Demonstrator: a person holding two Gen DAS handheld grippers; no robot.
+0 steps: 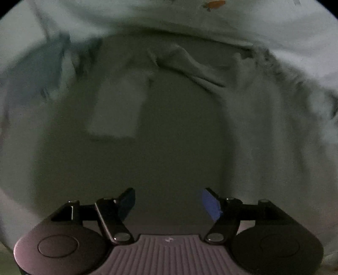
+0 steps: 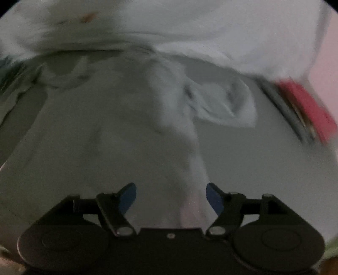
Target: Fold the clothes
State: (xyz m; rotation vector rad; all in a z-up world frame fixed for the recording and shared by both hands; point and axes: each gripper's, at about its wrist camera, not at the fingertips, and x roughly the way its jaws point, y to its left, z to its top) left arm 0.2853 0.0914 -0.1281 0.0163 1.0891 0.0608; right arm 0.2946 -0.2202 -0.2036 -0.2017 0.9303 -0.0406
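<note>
A pale, whitish garment (image 1: pixel 264 127) lies spread and creased over a grey surface (image 1: pixel 169 148) in the dim left wrist view; a lighter rectangular flap (image 1: pixel 116 110) of it lies left of centre. My left gripper (image 1: pixel 168 194) hovers above the grey surface, open, with nothing between its blue pads (image 1: pixel 211 204). In the right wrist view the same garment (image 2: pixel 95 148) fills the left and middle, and a short sleeve (image 2: pixel 224 105) sticks out to the right. My right gripper (image 2: pixel 170 190) is open; a raised ridge of fabric runs under the gap, and the pads do not press on it.
More white cloth with a small orange print (image 1: pixel 215 4) lies bunched along the far side in both views. A red flat object (image 2: pixel 306 105) sits at the right edge of the grey surface (image 2: pixel 253 165) in the right wrist view. Both pictures are blurred.
</note>
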